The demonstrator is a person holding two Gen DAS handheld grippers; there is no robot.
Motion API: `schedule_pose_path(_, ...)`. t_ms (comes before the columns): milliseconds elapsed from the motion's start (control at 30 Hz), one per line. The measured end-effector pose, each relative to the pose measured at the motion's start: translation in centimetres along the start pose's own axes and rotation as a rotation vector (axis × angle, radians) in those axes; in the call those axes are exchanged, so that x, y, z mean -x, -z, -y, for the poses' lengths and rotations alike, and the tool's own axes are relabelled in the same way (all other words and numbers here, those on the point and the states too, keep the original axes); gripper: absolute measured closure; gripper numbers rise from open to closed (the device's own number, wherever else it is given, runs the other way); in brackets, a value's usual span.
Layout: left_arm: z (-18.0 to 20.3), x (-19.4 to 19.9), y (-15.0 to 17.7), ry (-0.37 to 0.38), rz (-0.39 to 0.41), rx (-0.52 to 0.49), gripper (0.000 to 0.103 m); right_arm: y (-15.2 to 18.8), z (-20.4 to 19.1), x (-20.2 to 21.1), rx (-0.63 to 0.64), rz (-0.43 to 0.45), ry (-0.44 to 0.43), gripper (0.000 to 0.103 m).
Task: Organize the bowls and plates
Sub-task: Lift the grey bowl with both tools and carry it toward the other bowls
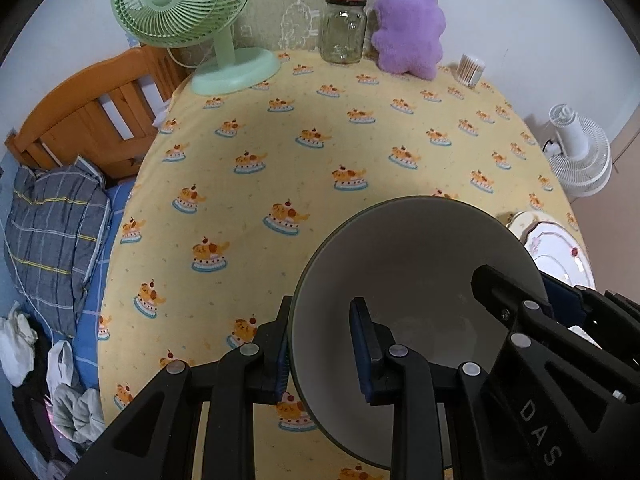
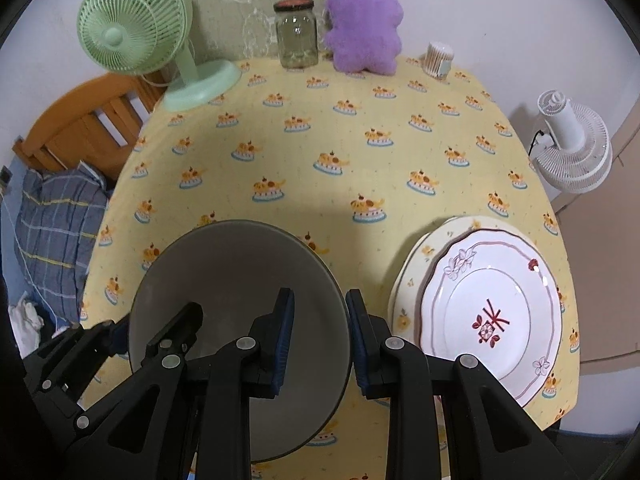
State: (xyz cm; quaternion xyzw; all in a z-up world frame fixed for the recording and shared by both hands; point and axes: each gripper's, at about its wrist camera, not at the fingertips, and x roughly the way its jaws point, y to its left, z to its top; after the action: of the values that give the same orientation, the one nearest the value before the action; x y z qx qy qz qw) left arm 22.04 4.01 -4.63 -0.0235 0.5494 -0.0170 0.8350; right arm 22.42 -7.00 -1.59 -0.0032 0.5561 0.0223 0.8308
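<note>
While both grippers grip the same grey bowl [image 1: 416,280], it hangs tilted above the yellow-clothed surface [image 1: 320,152]. The left gripper [image 1: 326,354] is nearly closed on the bowl's left rim: one blue pad sits outside the wall and the other inside the bowl. The right gripper [image 2: 320,340] pinches the opposite rim in the same way, its jaws narrow, one pad inside the bowl and one outside.

Seen from the right gripper, the bowl [image 2: 240,300] lies to its left, and just to its right a white plate [image 2: 492,316] with red flower marks rests on a larger cream plate [image 2: 408,280] on the surface. From the left gripper, these plates peek out beyond the bowl's far right edge, behind the right gripper's black frame.

Ahead of both grippers, at the far edge of the surface, stand a green fan [image 1: 188,8], a glass jar [image 1: 344,28], a purple plush toy [image 1: 410,28] and a tub of cotton swabs [image 1: 471,69]. Off the surface to the right stands a white fan [image 2: 572,144]; to the left is a bed [image 1: 80,120] with a checked pillow [image 1: 52,232].
</note>
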Motion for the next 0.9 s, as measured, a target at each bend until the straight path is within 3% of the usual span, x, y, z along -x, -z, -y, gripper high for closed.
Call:
schedule_pose_path(333, -0.1, -1.5, -0.4, 0.014, -0.044, 0.015, 0.078, -0.6, -0.5, -0.9, 0.018, 0.002, 0.038, 0.073)
schedule_pose_path(433, 0.5, -1.5, -0.1, 0.0, -0.041, 0.02, 0.079, -0.3, 0.5, -1.6, -0.022, -0.032, 0.033, 0.073)
schedule_pose_path(800, 0.1, -1.2, 0.3, -0.004, -0.043, 0.051, 0.079, 0.0, 0.4, -1.5, -0.013, -0.015, -0.002, 0.069)
schedule_pose_path(900, 0.2, -0.6, 0.4, 0.011, -0.042, 0.076, 0.07, -0.1, 0.9, -1.3, -0.012, -0.03, -0.033, 0.069)
